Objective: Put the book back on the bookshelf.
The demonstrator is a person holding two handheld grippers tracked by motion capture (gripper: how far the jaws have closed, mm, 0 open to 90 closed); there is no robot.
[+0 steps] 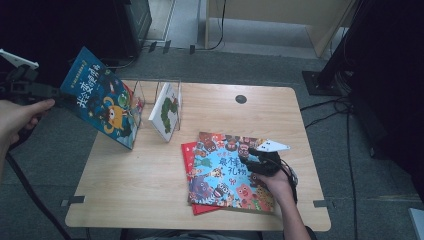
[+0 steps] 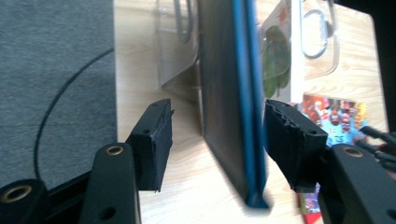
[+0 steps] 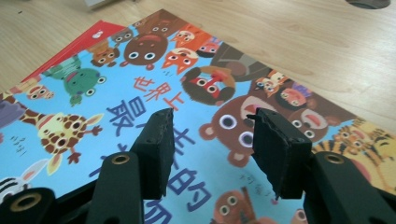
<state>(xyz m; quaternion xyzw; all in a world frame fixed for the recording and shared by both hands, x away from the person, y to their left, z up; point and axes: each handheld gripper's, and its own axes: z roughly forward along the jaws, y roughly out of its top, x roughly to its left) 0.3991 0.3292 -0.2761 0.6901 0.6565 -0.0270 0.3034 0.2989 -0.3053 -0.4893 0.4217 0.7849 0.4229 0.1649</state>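
A pale wooden worktop (image 1: 150, 190) stands on grey carpet, with dark cables trailing over the floor on its right side. The left claw (image 2: 217, 135) has its jaws spread apart on either side of a blue-covered book (image 2: 233, 102); the right jaw lies against the cover, the left jaw stands clear of it. In the high view this book (image 1: 102, 97) leans tilted at the worktop's left edge, just beside a clear plastic book stand (image 1: 170, 92) that holds a white book (image 1: 166, 112). The right claw (image 3: 212, 144), jaws apart and holding nothing, hovers over a colourful animal picture book (image 1: 225, 172) lying flat atop a red book (image 1: 189, 150).
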